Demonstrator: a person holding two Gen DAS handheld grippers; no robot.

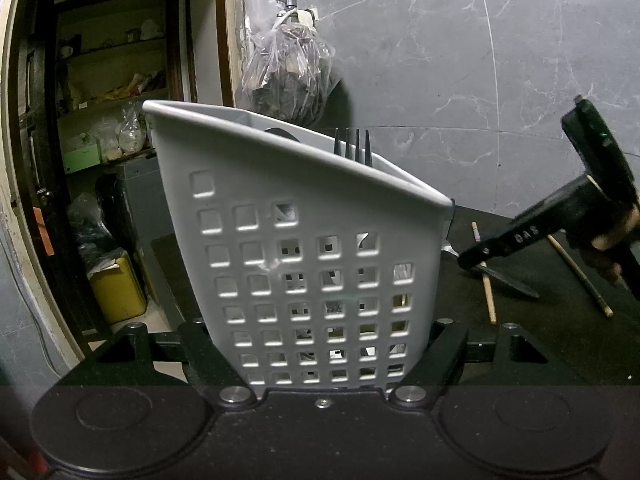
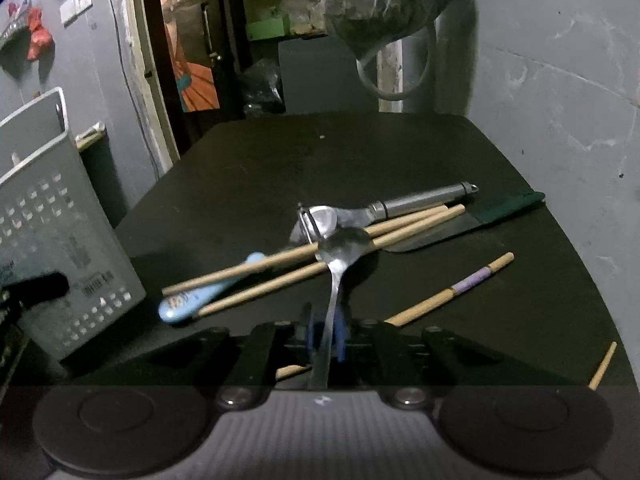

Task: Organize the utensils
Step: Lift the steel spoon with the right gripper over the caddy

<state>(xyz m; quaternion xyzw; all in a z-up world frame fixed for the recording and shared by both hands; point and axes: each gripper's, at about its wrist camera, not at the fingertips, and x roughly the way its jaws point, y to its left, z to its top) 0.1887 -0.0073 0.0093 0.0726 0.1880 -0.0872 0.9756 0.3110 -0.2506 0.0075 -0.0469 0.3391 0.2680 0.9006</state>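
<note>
Left of the spoon [image 2: 340,252] sits the caddy [image 2: 60,240]; right claw [image 2: 326,332] clamps its handle, bowl pointing away; left claw [image 1: 324,364] grips caddy.

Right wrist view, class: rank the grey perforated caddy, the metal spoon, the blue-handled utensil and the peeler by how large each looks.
1. Grey perforated caddy, though it sits nearest.
2. Metal spoon, held between the right gripper's fingers.
3. Peeler and blue-handled utensil: too alike, partly covered, unranked.
</note>
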